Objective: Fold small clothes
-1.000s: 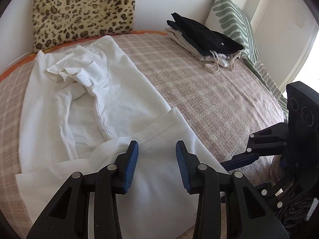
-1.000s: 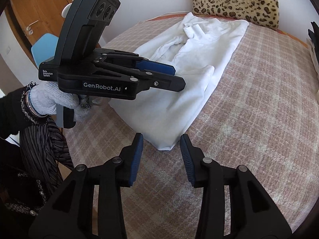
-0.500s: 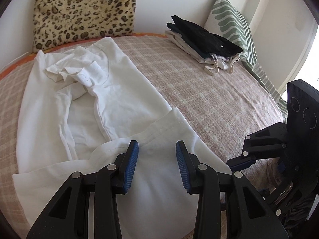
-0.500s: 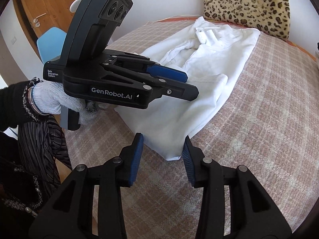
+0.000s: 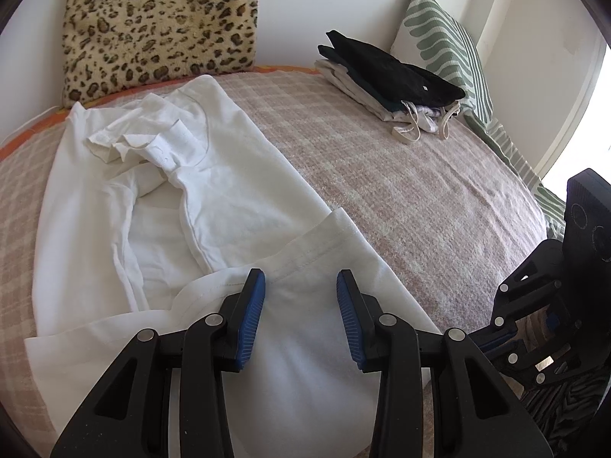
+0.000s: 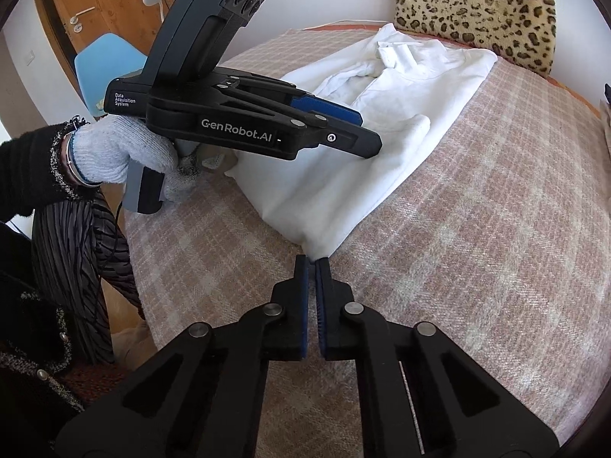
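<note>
A white shirt (image 5: 229, 206) lies spread on the bed (image 5: 420, 198), collar end toward the leopard-print cushion (image 5: 160, 26) at 12 o'clock in the left wrist view, hem end near the bed's front edge. It looks light, limp and thin: it should drape and slide easily over the checked blanket, hold no shape of its own, and wrinkle if dragged by a single point. Corners and hem edges seem the sensible places to take hold, one at each side so the fabric stays taut.

The right tool (image 6: 311, 263) is clenched, its blue pads pinching the shirt's nearest corner, which tapers into them at 12 o'clock in the right wrist view. The left tool (image 5: 301, 286) is released, jaws partly apart, hovering over the hem with cloth below them but nothing gripped; a gloved hand (image 6: 118, 152) holds it at 9 o'clock in the right wrist view.

One sleeve is bunched near the collar and one flap already lies doubled over, so the layers may shift unevenly when lifted. A stack of folded clothes (image 5: 389, 84), dark garment on top, sits at 1 o'clock in the left wrist view beside a green-patterned pillow (image 5: 446, 53), well apart from the shirt. Nothing on the blanket between blocks the fold. A blue chair (image 6: 103, 61) and a wooden door (image 6: 103, 4) stand beyond the bed.
</note>
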Motion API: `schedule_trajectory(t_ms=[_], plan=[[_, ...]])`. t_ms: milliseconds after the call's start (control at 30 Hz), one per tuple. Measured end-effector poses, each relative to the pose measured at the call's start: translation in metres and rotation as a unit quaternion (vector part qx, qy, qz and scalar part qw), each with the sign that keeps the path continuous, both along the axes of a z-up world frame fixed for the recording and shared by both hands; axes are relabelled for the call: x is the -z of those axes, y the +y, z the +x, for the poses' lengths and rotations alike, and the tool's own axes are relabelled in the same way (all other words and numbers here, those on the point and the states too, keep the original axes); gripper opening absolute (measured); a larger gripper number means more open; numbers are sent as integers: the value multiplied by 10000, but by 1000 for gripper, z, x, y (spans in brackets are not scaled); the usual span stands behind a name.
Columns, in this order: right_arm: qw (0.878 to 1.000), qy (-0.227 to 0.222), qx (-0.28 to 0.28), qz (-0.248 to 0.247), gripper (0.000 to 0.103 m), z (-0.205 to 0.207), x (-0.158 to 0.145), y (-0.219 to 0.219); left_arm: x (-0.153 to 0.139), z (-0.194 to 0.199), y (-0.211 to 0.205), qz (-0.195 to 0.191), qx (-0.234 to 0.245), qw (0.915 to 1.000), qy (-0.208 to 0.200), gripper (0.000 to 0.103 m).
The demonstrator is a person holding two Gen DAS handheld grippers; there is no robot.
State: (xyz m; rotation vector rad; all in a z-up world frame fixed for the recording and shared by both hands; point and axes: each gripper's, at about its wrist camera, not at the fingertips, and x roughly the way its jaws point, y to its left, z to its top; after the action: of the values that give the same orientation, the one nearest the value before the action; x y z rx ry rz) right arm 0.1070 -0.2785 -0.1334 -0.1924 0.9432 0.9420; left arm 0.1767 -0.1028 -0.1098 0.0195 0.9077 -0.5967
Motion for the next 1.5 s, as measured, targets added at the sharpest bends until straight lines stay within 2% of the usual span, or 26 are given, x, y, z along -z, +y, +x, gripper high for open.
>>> schedule_trajectory(t_ms=[133, 200, 233, 300, 333, 433, 467, 500, 633, 700, 867, 933, 1000, 1033, 1200, 1267, 1333, 1433, 1500], plan=[[9994, -95, 326, 88, 4, -3, -9, -14, -4, 1, 3, -85, -101, 9998, 150, 37], [9983, 116, 512, 254, 7, 6, -13, -21, -9, -1, 7, -126, -203, 9995, 200, 37], [9975, 237, 578, 322, 11, 10, -14, -23, -14, -3, 10, -184, -248, 9993, 192, 37], [9972, 141, 647, 345, 33, 13, -16, -20, -26, -8, 19, -274, -293, 9992, 84, 37], [9974, 70, 648, 310, 34, 14, -16, -16, -32, -12, 25, -265, -328, 9991, -24, 37], [9971, 190, 703, 230, 33, 21, -8, -2, -42, -21, 47, -128, -489, 9984, -265, 38], [9973, 149, 719, 74, 20, 22, -4, 4, -41, -22, 55, -77, -579, 9979, -287, 38], [9978, 114, 649, -69, 12, 21, -1, 10, -38, -23, 65, -24, -703, 9972, -264, 38], [9972, -87, 587, -461, 10, 14, -7, 11, -11, -26, 98, 289, -1063, 9939, 83, 38], [9963, 23, 702, -505, 10, 16, -11, 6, 2, -32, 111, 579, -1181, 9912, 156, 38], [9924, -350, 1178, -14, 11, 27, -43, 8, -7, -42, 134, 572, -1375, 9888, -52, 38], [9917, -452, 1193, 141, 12, 32, -52, 20, -12, -40, 144, 502, -1490, 9875, -66, 38], [9915, -552, 1178, 25, 27, 38, -56, 38, -16, -38, 154, 455, -1623, 9857, -86, 38], [9914, -589, 1169, -20, 31, 40, -55, 45, -19, -36, 159, 408, -1654, 9853, -100, 38], [9874, -290, 1450, -558, 33, 58, -31, 51, -41, -23, 186, 309, -1761, 9834, -306, 38], [9869, -30, 1533, -494, 33, 64, -27, 43, -51, -11, 202, 120, -1894, 9811, -369, 38], [9849, 31, 1711, -261, 33, 70, -35, 32, -59, 7, 218, -94, -2032, 9784, -375, 38], [9791, 103, 2023, 167, 33, 86, -56, 17, -61, 40, 235, -451, -2056, 9773, -242, 50], [9748, 155, 2182, 445, 33, 102, -68, 11, -60, 63, 241, -609, -2052, 9767, -137, 50]])
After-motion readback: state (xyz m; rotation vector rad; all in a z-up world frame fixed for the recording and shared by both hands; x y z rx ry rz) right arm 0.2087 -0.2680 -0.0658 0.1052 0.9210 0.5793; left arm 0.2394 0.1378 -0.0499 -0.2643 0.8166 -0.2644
